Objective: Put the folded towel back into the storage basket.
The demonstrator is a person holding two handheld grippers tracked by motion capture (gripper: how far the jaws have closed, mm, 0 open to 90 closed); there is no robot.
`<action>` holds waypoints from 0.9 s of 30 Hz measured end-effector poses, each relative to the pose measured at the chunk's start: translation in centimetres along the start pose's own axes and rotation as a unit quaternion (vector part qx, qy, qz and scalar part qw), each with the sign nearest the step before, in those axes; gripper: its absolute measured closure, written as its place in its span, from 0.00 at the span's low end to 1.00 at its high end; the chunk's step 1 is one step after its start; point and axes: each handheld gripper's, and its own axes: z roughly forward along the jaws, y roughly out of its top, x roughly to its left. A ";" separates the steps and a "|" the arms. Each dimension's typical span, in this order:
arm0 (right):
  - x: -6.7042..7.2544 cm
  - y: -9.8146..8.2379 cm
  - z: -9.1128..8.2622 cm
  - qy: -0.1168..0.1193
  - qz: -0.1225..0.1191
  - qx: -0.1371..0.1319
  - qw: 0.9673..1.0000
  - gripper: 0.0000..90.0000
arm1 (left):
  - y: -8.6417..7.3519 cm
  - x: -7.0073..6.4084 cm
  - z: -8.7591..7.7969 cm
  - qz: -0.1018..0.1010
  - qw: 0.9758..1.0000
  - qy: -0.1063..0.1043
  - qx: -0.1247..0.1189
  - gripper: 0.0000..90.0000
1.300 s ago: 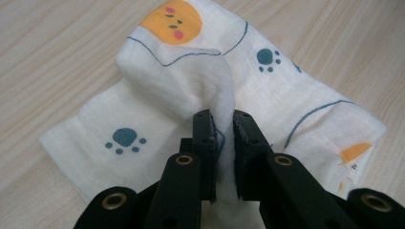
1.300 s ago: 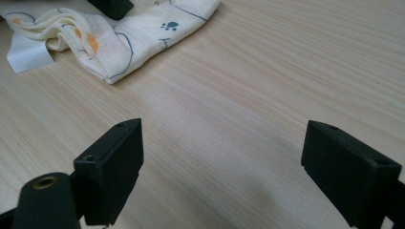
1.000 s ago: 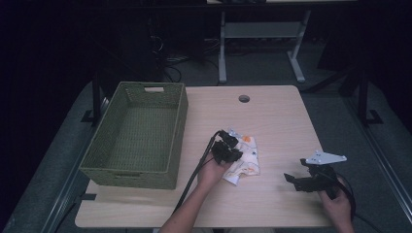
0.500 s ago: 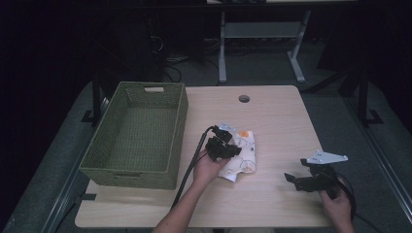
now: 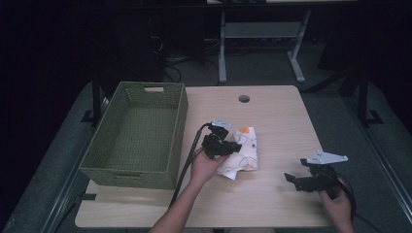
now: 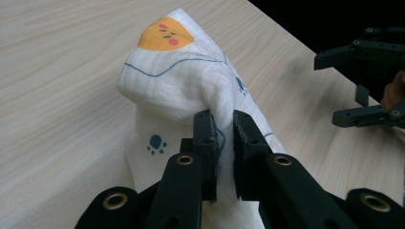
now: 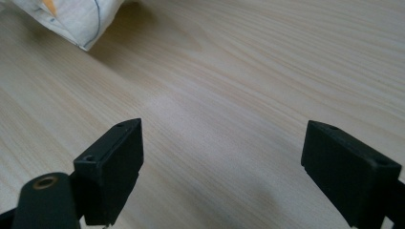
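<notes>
A white cloth [image 5: 242,154] printed with blue paw marks and an orange patch lies crumpled at the middle of the wooden table [image 5: 272,116]. My left gripper [image 5: 232,147] is shut on a fold of that cloth [image 6: 181,90], pinching it between both jaws and lifting it into a peak [image 6: 224,143]. Over at the table's right front, my right gripper [image 5: 291,180] hovers open just above bare wood, nothing between its jaws [image 7: 222,167]. A corner of the cloth [image 7: 76,19] shows at the far left of the right gripper view.
A green woven basket [image 5: 167,145] stands empty on the table's left side, close to my left hand. A round cable hole [image 5: 244,98] sits near the far edge. Desk legs and cables stand on the dark floor behind the table.
My left gripper has risen and shifted toward the far side with the cloth pinched in it, pulling the fabric up. The right gripper has stayed put.
</notes>
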 end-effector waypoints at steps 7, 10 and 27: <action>0.0 0.0 0.0 0.000 0.001 -0.002 1.000 0.15 | 0.0 0.3 -0.9 -0.016 0.999 -0.026 -0.010 0.91; 0.0 0.0 -0.1 -0.001 0.001 -0.004 1.000 0.15 | 0.0 0.3 -1.3 -0.024 0.999 -0.040 -0.016 0.91; -0.1 0.0 -0.2 -0.004 0.002 -0.004 1.000 0.15 | 0.5 0.3 -3.2 -0.041 0.996 -0.072 -0.022 0.91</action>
